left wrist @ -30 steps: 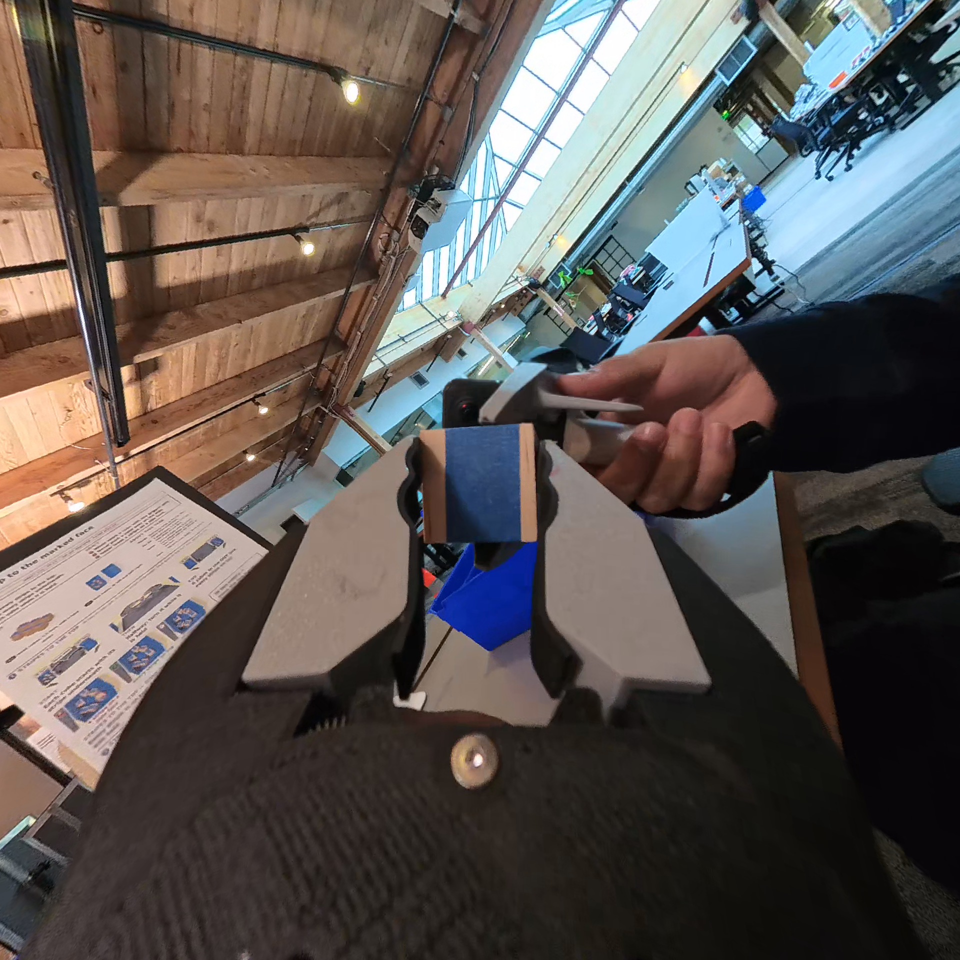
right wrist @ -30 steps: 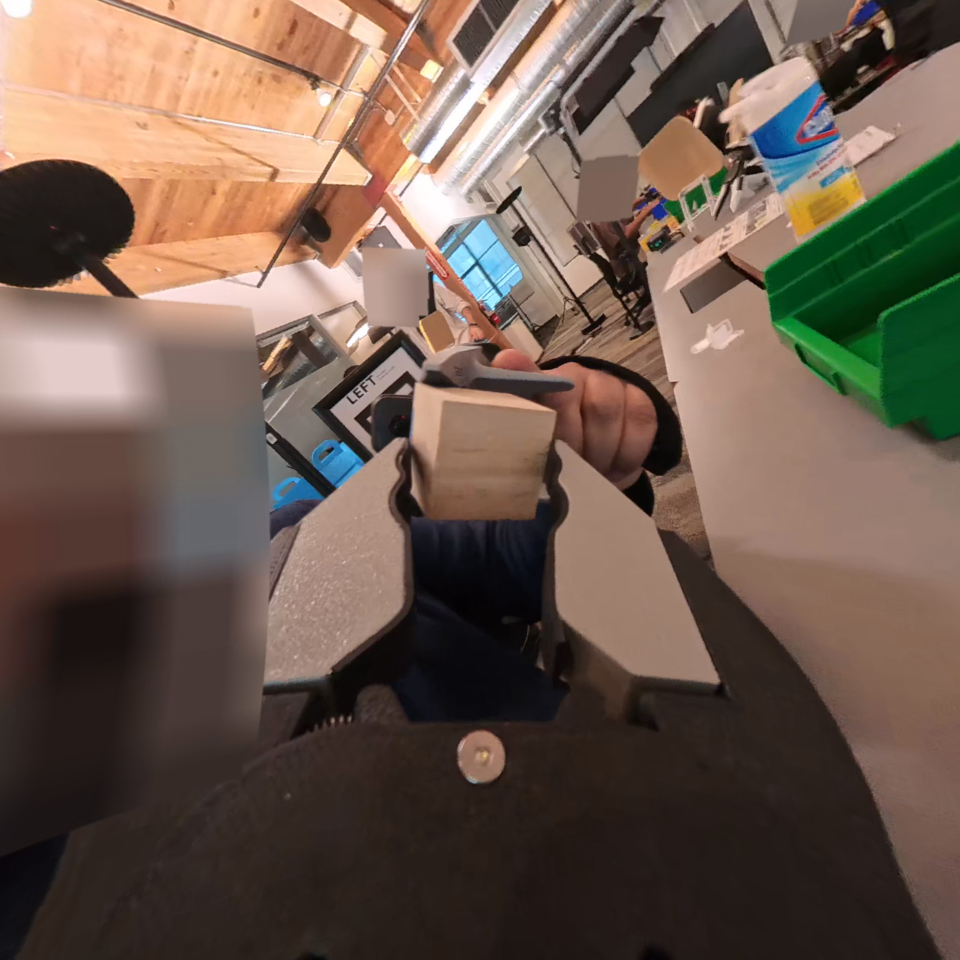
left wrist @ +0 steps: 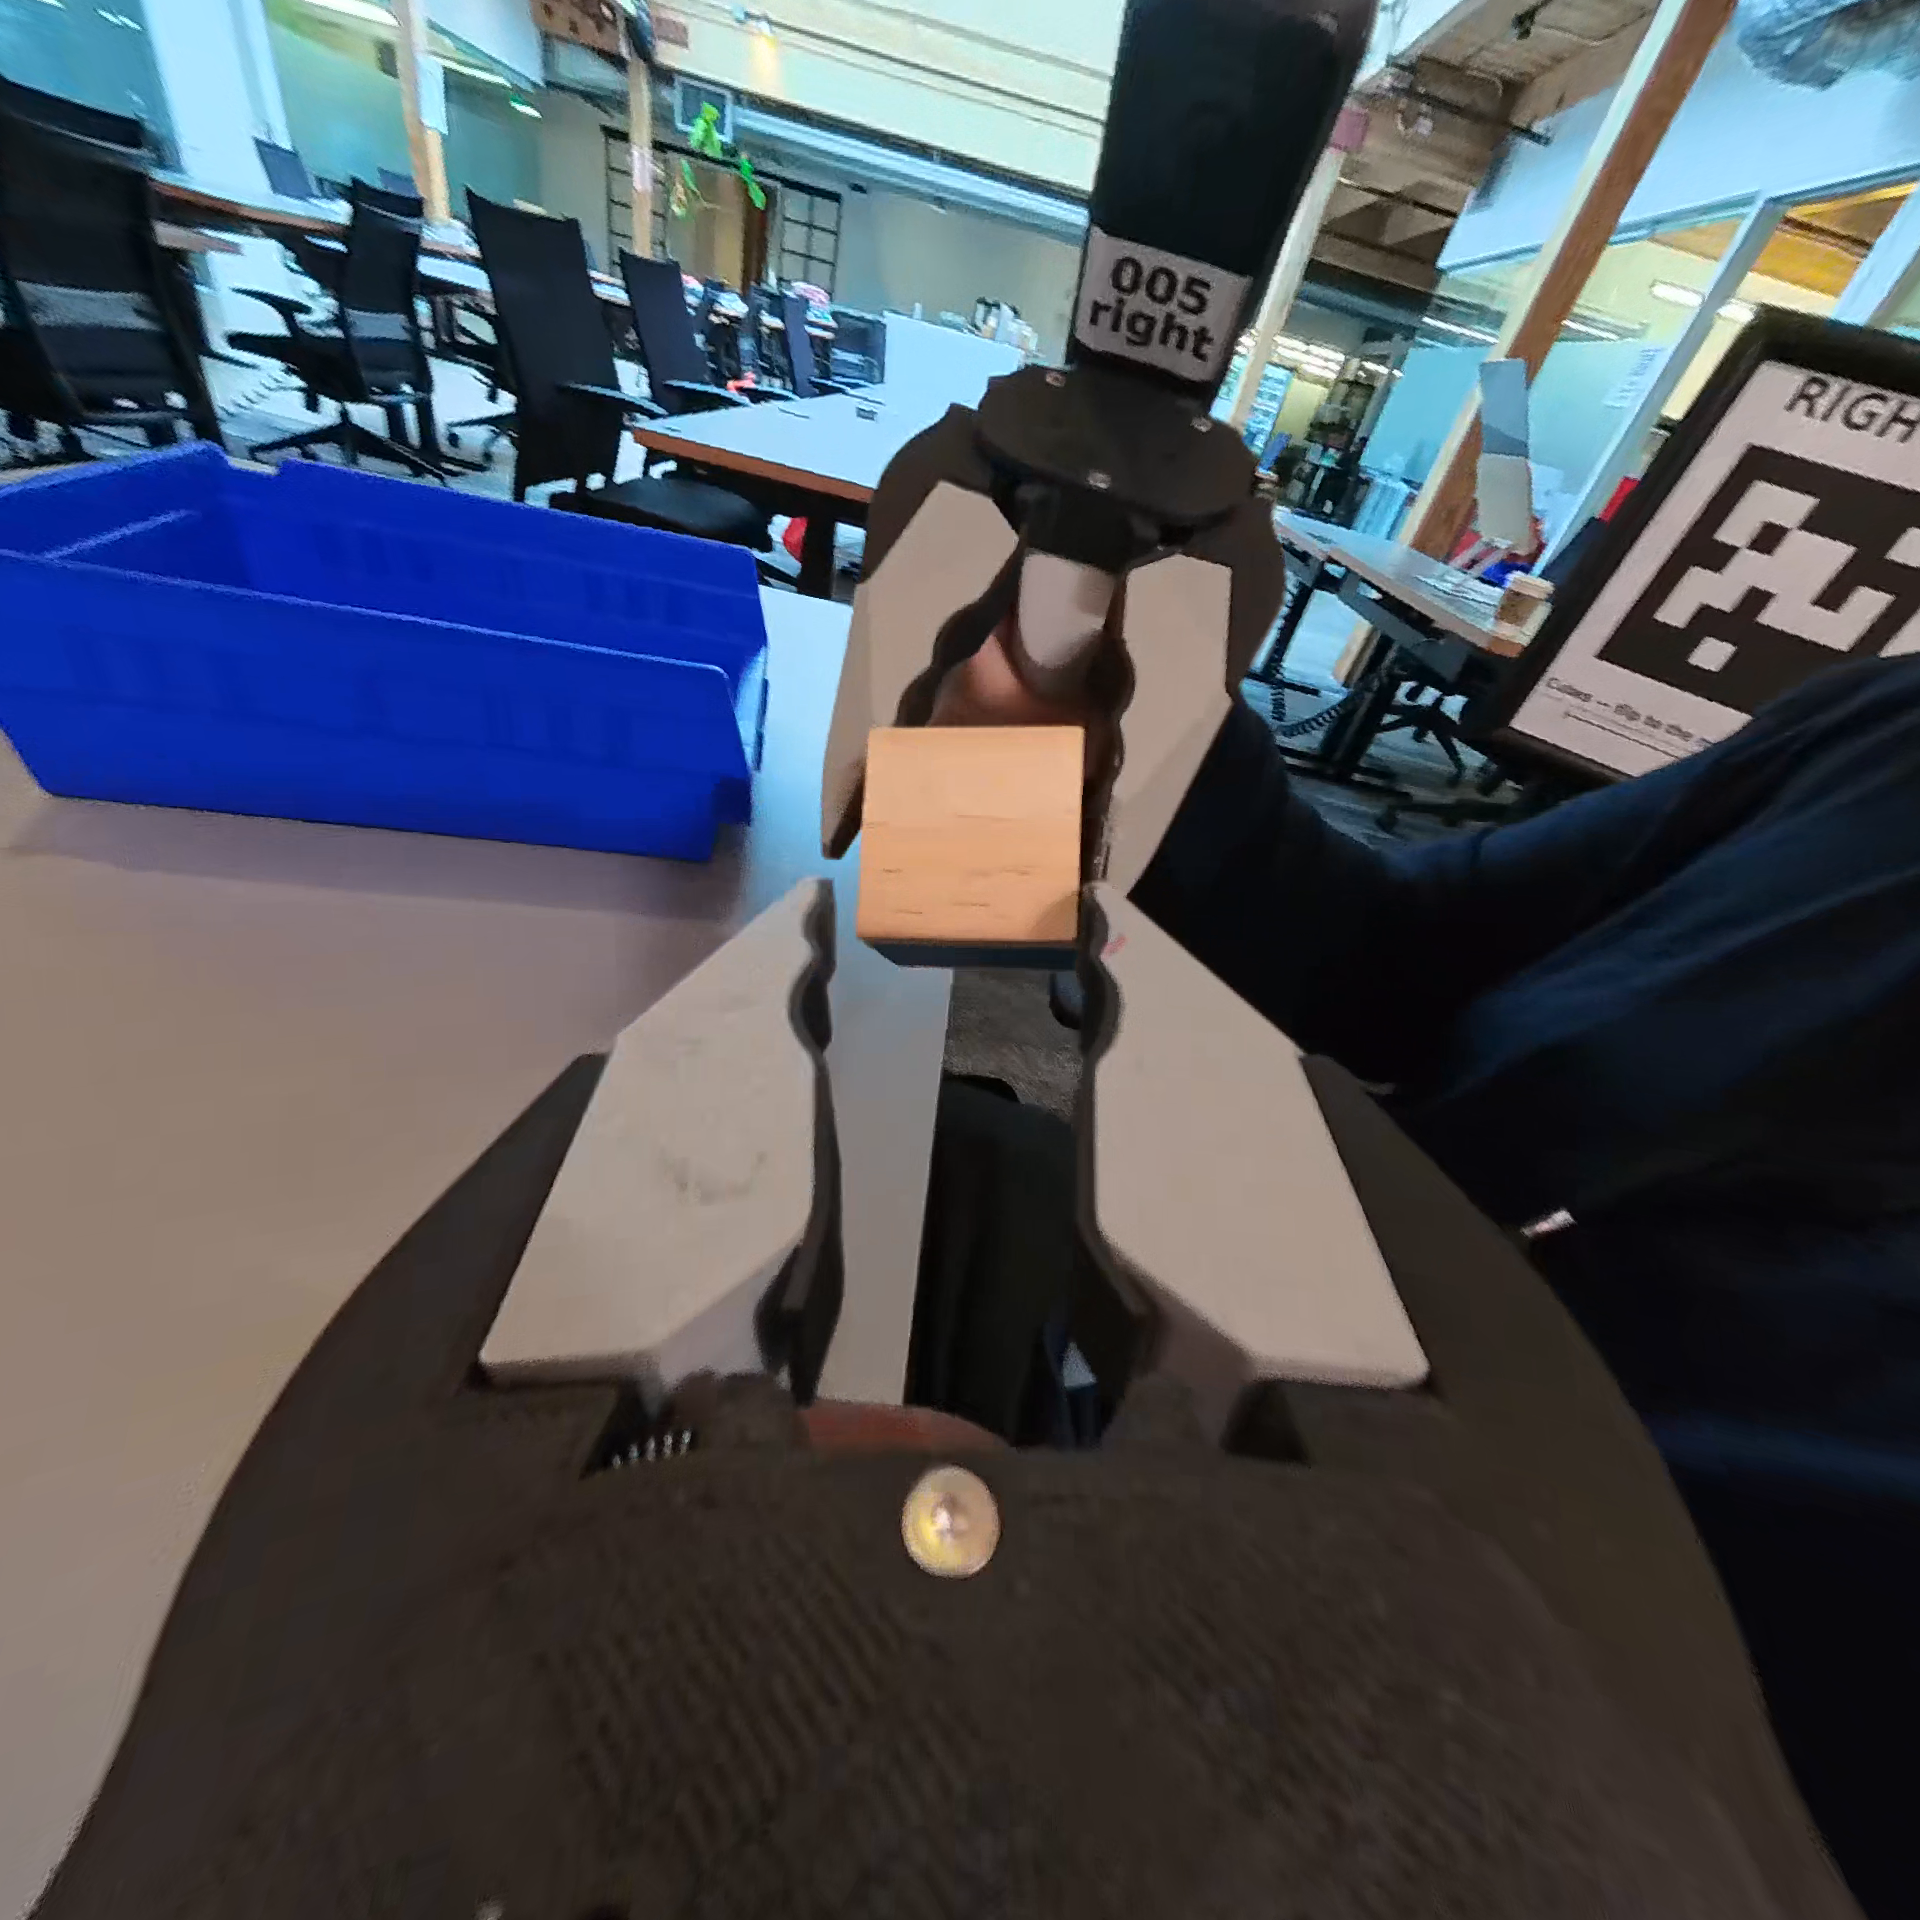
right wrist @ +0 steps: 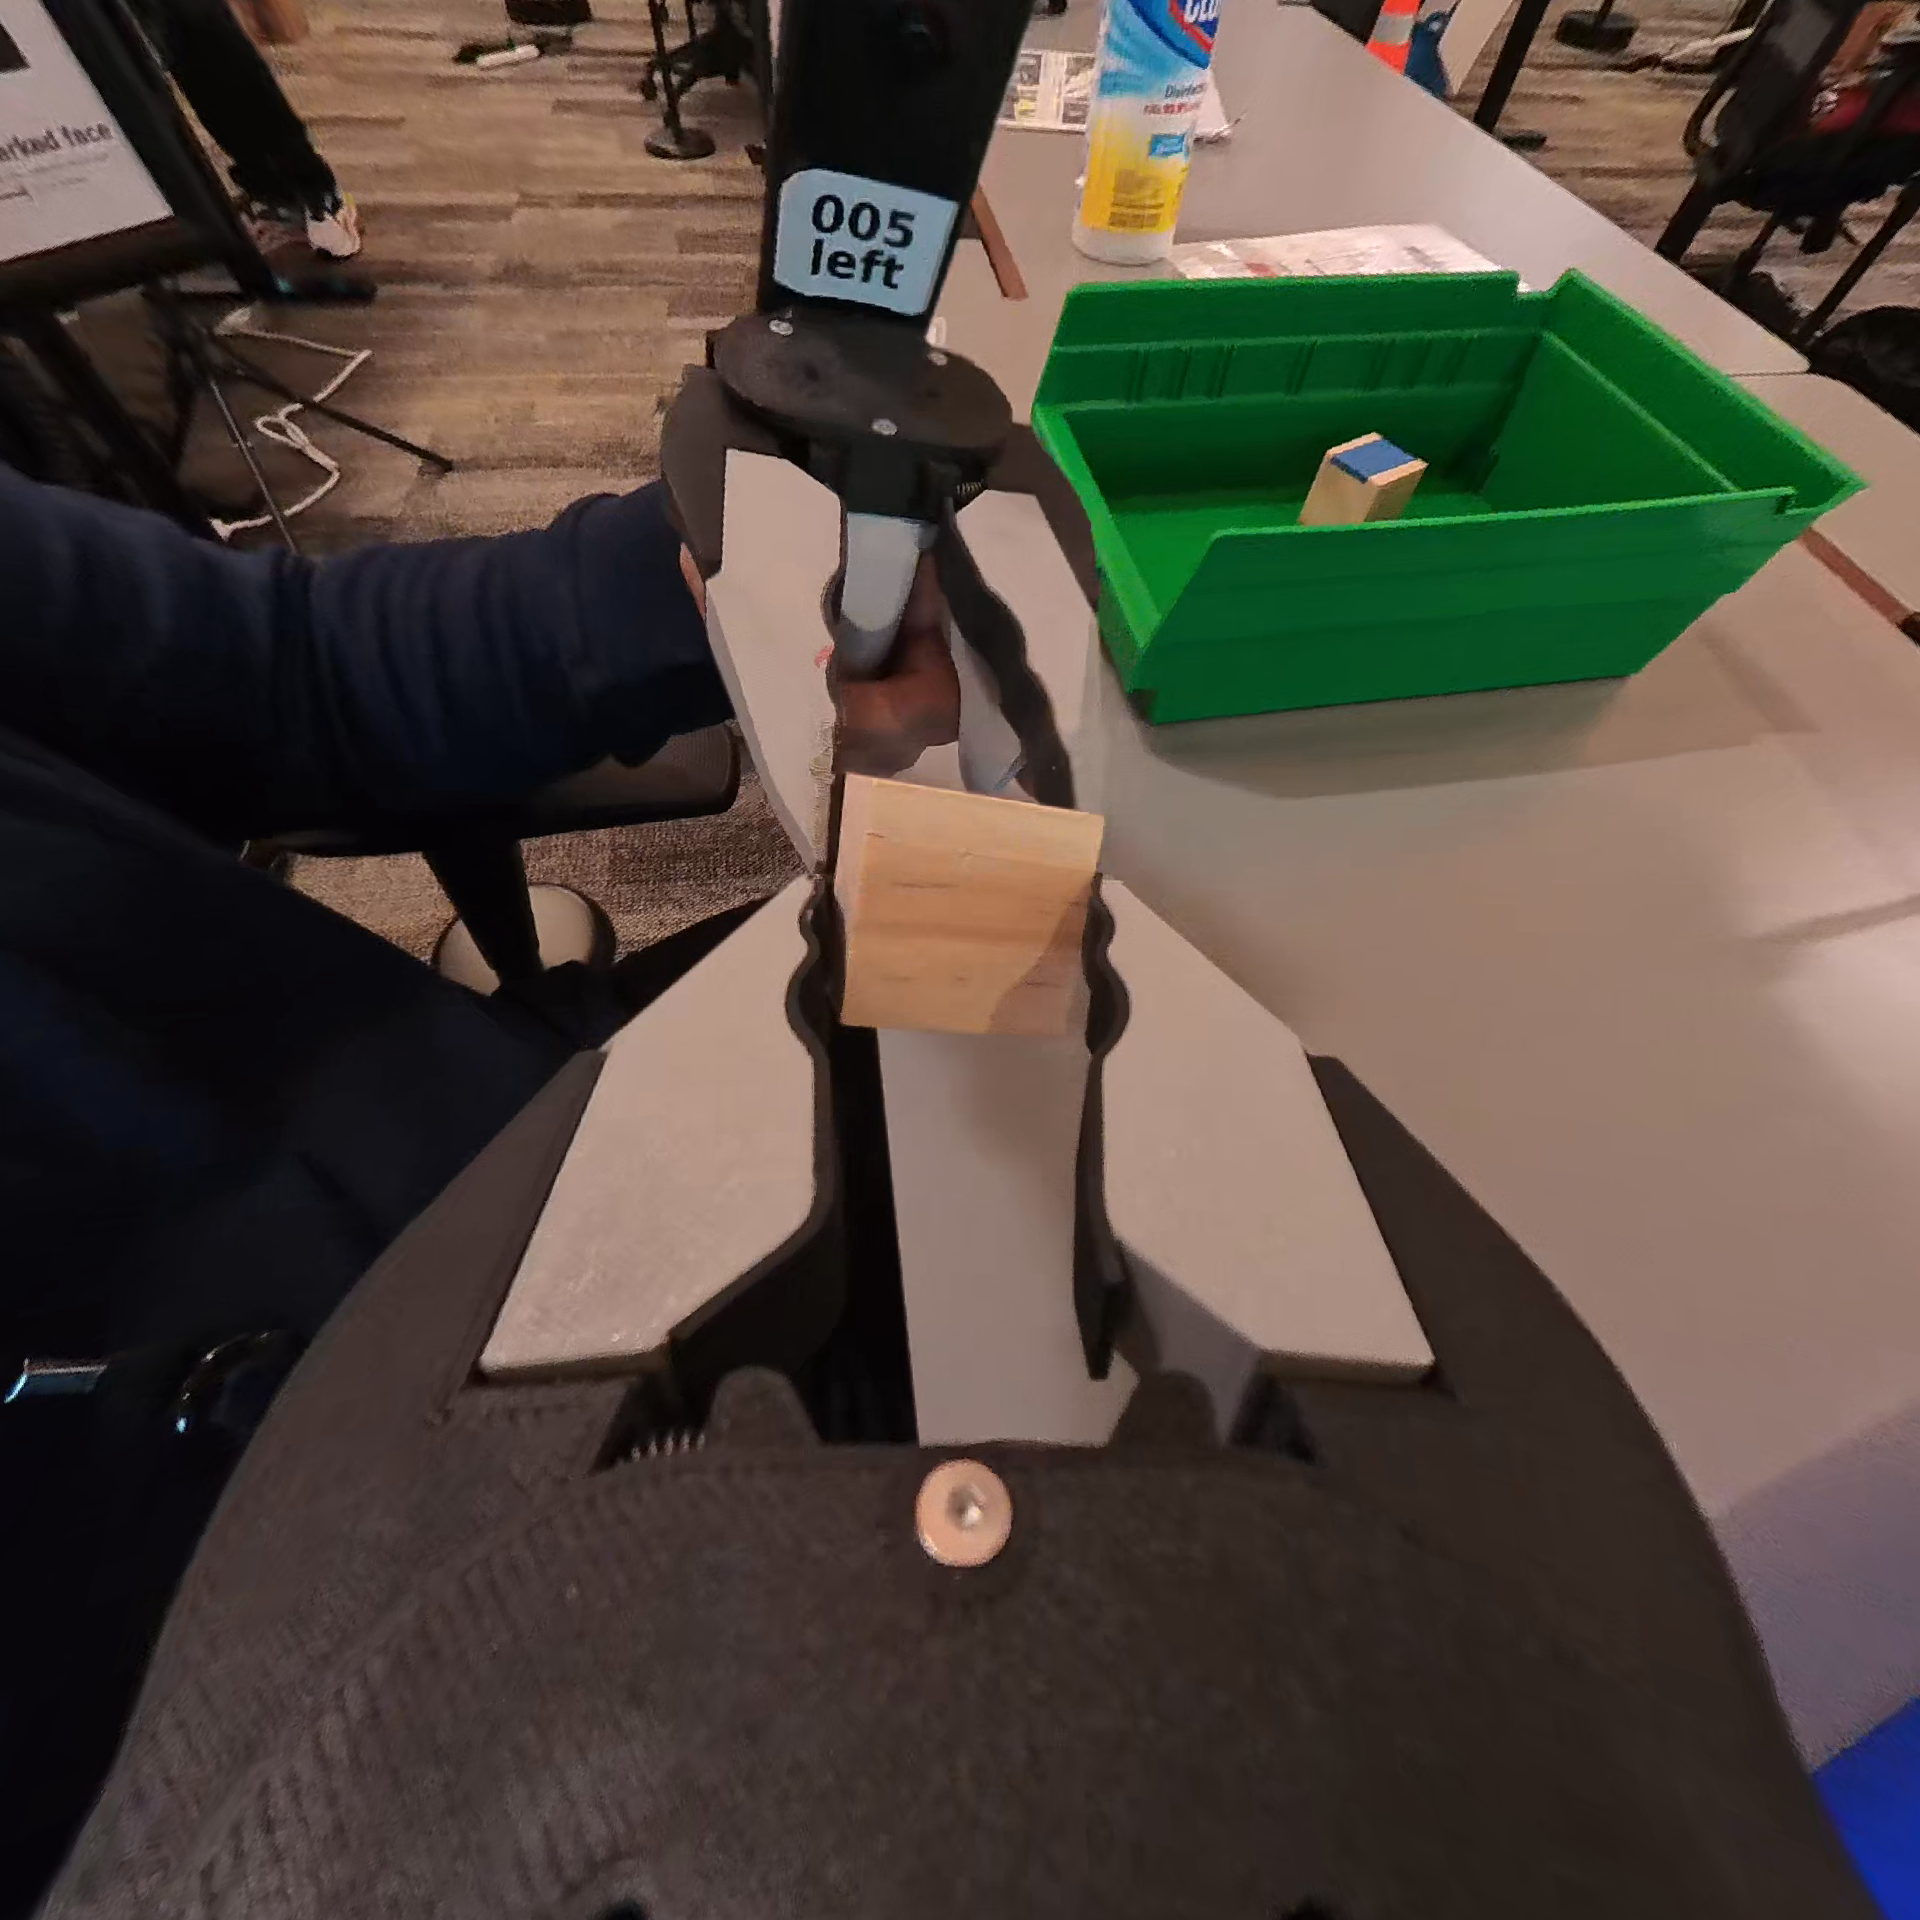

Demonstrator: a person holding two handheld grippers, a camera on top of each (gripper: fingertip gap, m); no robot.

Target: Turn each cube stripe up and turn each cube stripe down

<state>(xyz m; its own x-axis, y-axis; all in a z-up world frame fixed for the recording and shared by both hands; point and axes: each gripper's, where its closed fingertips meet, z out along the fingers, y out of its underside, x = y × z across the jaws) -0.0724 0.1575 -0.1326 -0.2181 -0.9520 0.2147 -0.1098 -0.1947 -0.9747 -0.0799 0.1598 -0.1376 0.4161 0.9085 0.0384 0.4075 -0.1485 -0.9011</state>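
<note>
A wooden cube (right wrist: pixel 966 914) is gripped between the fingertips of my right gripper (right wrist: pixel 961 935) above the near edge of the grey table (right wrist: pixel 1455 987). In the left wrist view the cube (left wrist: pixel 971 842) shows plain wood, with a thin dark blue edge on its underside. My left gripper (left wrist: pixel 951 904) faces the right gripper (left wrist: pixel 971 857) tip to tip. Its jaws stand slightly wider than the cube, with a gap on the left side. A second cube (right wrist: pixel 1361 478) lies in the green bin (right wrist: pixel 1455 613) with its blue stripe up.
A blue bin (left wrist: pixel 364 665) stands on the table to the left. A wipes canister (right wrist: pixel 1143 125) and papers lie behind the green bin. A sign board with a black-and-white marker (left wrist: pixel 1766 561) stands at the right. A person's dark sleeves cross both views.
Both grippers have swung down from pointing at the ceiling to level over the table. The cube's blue stripe, which faced the left camera, now faces down. The left jaws have loosened off the cube.
</note>
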